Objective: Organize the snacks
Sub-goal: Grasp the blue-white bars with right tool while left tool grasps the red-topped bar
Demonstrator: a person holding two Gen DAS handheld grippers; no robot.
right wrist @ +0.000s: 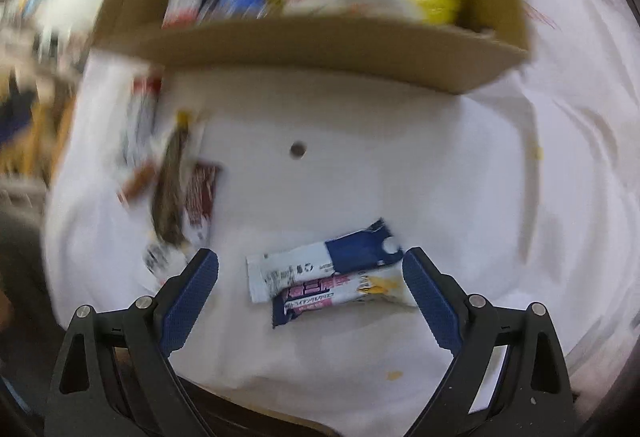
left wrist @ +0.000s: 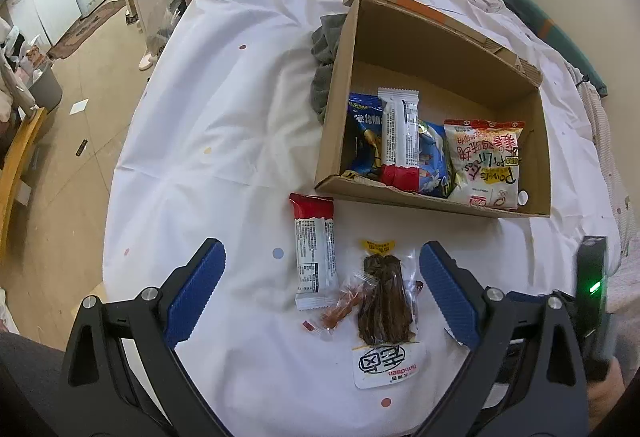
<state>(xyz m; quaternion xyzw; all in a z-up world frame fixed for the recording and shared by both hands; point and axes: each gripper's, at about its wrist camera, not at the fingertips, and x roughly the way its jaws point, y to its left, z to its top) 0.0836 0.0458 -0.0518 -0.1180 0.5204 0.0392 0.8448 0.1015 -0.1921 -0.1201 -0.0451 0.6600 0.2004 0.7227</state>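
Both tongs spread, empty: right tongs (right wrist: pixel 310 277) straddle two stacked packets (right wrist: pixel 324 273); clench squarely, lift into box (right wrist: pixel 320 45).

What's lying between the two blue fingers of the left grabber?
In the left wrist view, between the left gripper's fingers lie a red-and-white bar, a brown snack pack and small wrapped candies on the white sheet.

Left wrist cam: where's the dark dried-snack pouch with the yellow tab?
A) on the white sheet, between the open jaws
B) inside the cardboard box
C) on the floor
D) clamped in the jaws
A: the dark dried-snack pouch lies flat on the white sheet between the left gripper's wide-open jaws, outside the cardboard box.
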